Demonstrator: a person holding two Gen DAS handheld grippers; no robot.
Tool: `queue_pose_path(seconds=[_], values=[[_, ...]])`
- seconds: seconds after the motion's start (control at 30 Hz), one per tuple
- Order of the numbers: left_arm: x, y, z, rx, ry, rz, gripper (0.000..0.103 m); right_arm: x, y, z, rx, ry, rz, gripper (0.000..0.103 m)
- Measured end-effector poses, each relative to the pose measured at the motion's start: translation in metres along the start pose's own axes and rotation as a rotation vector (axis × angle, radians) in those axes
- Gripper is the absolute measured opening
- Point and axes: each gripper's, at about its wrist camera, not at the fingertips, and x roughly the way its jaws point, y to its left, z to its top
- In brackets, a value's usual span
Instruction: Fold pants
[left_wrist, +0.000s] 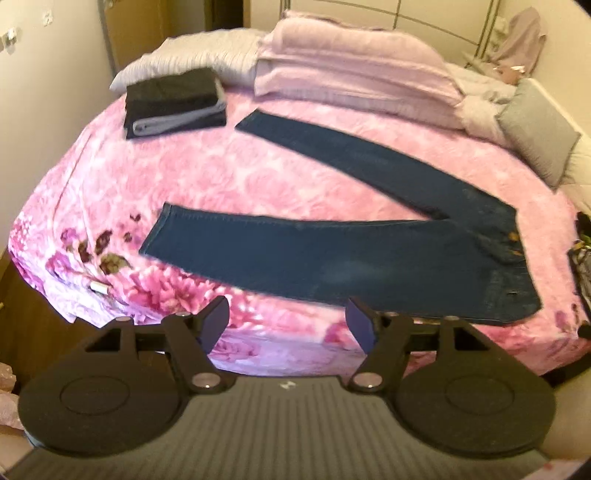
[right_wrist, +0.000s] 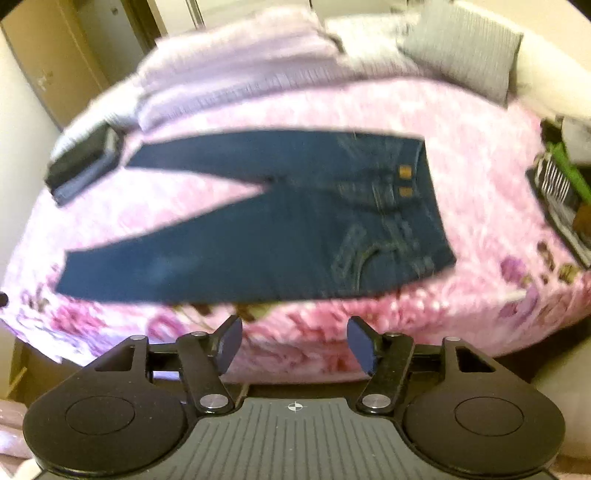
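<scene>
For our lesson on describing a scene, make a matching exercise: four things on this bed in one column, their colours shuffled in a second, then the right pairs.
Things:
1. jeans
2. bedspread
3. small cushion
4. folded pile

Colours:
A. grey
B. dark blue
C. mostly black
D. pink with flowers

Pairs: 1-B, 2-D, 3-A, 4-C

Pants (left_wrist: 332, 254) lie flat on the bed (left_wrist: 229, 177), legs splayed left, waistband right. Folded clothes stack (left_wrist: 173, 103) sits behind the leg ends, far left; pillows (left_wrist: 354, 70) line the far edge.
</scene>
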Motion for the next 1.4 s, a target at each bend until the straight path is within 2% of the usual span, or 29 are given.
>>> queue_pose_path(seconds=[0.17,0.33,0.53,0.77,1.4], values=[[-0.039,-0.016,0.004,0.052,-0.039,-0.005,0.068,-0.046,0.009,0.007,0.006,-0.067,0.015,0.066],[-0.052,-0.020,0.007,0.084,-0.039,0.007,0.068,-0.065,0.022,0.004,-0.006,-0.067,0.005,0.066],[-0.061,-0.021,0.003,0.129,-0.005,0.020,0.068,-0.067,0.035,-0.004,-0.003,-0.034,0.015,0.066],[-0.071,-0.022,-0.003,0.149,-0.005,0.019,0.068,-0.063,0.043,-0.012,-0.011,-0.004,0.017,0.066],[-0.081,-0.027,-0.024,0.145,0.018,0.031,0.068,-0.061,0.044,-0.030,-0.057,0.047,0.026,0.066]])
